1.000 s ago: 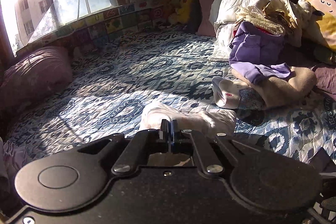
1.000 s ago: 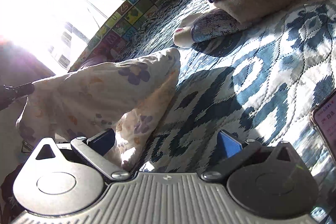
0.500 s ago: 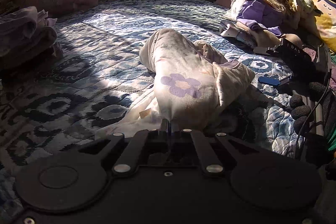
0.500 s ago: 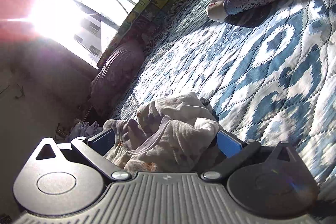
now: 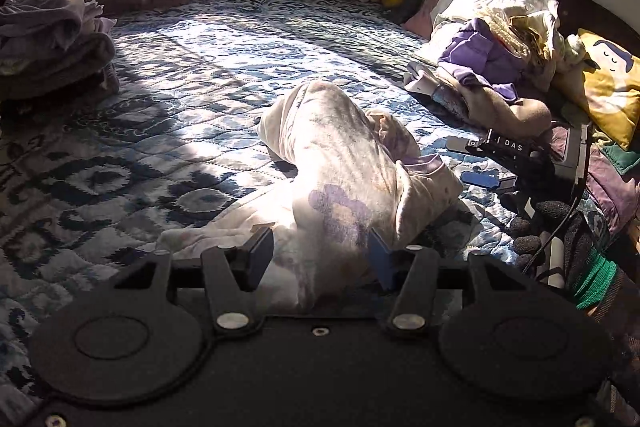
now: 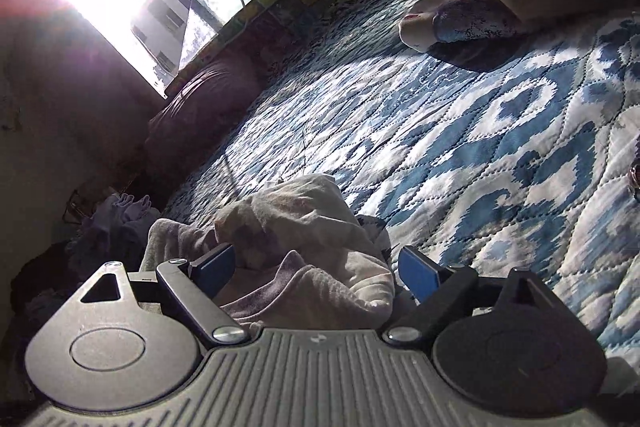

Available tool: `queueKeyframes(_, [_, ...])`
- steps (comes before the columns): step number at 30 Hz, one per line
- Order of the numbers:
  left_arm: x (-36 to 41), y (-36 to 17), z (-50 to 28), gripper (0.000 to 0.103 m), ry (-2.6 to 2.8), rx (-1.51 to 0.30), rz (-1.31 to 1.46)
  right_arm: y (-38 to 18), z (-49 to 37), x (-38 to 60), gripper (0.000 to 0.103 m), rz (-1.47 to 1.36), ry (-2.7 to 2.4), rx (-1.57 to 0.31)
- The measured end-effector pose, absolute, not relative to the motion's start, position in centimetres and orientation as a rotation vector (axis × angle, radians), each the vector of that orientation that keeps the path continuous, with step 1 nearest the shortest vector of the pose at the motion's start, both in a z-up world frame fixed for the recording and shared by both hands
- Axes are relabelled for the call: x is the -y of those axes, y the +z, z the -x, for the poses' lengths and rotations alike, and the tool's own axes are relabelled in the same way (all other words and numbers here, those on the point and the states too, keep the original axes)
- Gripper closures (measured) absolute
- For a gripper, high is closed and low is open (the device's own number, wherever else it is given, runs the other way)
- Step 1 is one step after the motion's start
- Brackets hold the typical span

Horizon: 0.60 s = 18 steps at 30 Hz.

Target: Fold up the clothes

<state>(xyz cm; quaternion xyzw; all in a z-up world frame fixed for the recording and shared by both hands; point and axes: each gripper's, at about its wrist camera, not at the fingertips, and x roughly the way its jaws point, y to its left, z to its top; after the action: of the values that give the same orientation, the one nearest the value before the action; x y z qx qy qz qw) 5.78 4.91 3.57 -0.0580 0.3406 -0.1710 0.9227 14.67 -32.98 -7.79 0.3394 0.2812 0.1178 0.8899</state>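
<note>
Floral garment [image 5: 340, 183] crumpled on quilt [image 5: 192, 107]; right tool [image 5: 480, 179] reads "DAS"

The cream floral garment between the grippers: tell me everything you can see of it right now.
The cream floral garment is soft, fleecy-looking fabric with faded purple flower prints and a lilac-edged opening. It lies crumpled in a loose heap on the blue patterned quilt, unfolded, one part humped up and a flatter part trailing toward the camera. The left gripper and right gripper are both open, fingers either side of the bunched cloth, not clamping it.
</note>
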Motion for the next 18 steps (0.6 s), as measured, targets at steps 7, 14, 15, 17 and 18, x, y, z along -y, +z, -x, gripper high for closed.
queueKeyframes(7, [-2.2,5.4,-13.8,0.04,-0.37,-0.743,0.172,-7.9,-15.5,31.9,0.015,-0.59,0.289,-0.641])
queueKeyframes(14, [1.0,4.5,-21.7,0.035,-0.369,-0.803,0.106,-8.6,-16.4,31.2,0.022,-0.534,0.32,-0.697])
queueKeyframes(15, [1.4,4.2,-22.7,0.035,-0.361,-0.812,0.088,-8.7,-16.6,31.2,0.023,-0.53,0.324,-0.7])
queueKeyframes(17, [2.3,3.6,-24.5,0.035,-0.346,-0.83,0.053,-9.0,-16.9,31.0,0.03,-0.521,0.332,-0.711])
queueKeyframes(18, [2.9,3.0,-25.5,0.035,-0.334,-0.847,0.03,-9.1,-16.9,30.8,0.031,-0.507,0.333,-0.712])
